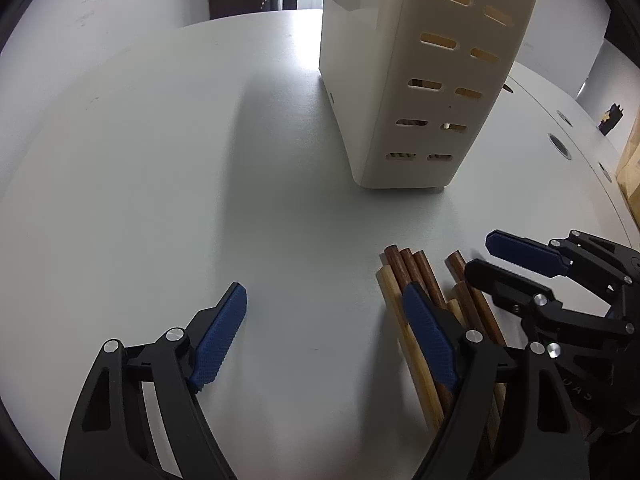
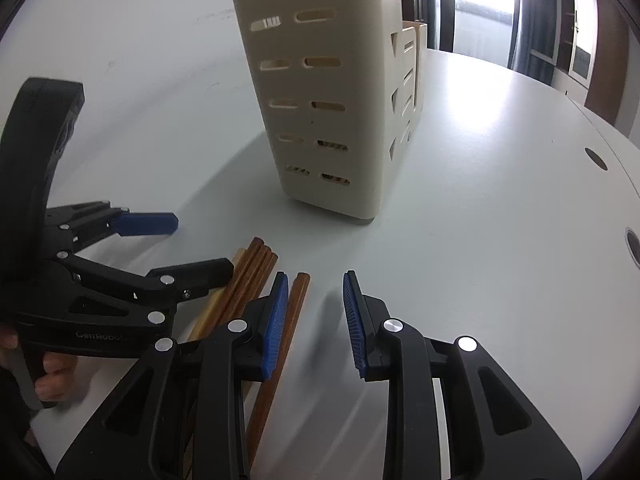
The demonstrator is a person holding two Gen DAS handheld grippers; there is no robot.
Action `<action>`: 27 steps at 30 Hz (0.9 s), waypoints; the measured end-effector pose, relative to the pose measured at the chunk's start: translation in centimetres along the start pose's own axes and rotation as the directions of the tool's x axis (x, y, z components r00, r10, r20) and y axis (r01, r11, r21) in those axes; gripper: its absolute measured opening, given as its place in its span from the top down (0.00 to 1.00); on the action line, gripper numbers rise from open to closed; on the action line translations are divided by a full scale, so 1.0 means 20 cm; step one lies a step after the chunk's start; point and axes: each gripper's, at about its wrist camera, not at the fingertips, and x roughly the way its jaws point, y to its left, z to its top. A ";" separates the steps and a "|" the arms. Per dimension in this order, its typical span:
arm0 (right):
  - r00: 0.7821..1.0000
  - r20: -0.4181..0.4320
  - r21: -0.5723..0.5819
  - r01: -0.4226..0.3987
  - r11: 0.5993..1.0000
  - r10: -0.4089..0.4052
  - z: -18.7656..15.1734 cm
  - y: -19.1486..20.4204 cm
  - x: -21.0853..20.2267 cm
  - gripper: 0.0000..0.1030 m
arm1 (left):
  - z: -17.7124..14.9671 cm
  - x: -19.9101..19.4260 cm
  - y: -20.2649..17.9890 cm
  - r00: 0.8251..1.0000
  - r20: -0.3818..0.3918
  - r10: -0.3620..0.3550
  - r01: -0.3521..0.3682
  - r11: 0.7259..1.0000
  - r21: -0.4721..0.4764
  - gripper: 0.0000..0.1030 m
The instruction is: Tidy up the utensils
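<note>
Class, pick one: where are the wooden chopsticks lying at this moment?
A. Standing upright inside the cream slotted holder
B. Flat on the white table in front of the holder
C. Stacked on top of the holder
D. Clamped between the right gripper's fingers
B: the chopsticks lie flat on the white table, short of the cream slotted holder, with the open right gripper holding nothing.

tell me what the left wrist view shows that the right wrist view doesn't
Only the left wrist view shows a brown box at the table's far right edge. Only the right wrist view shows the person's fingers on the left tongs' handle, a bright window, and one chopstick lying apart from the pile. Both show the cream slotted utensil holder, the chopstick pile, the white table, and both tongs open, left tongs and right tongs.
</note>
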 end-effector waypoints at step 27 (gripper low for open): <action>0.977 0.143 0.204 -0.185 0.961 0.158 0.01 -0.23 -0.14 0.92 | 0.00 0.00 0.10 0.989 -0.012 -0.146 0.144 0.985 -0.092 0.94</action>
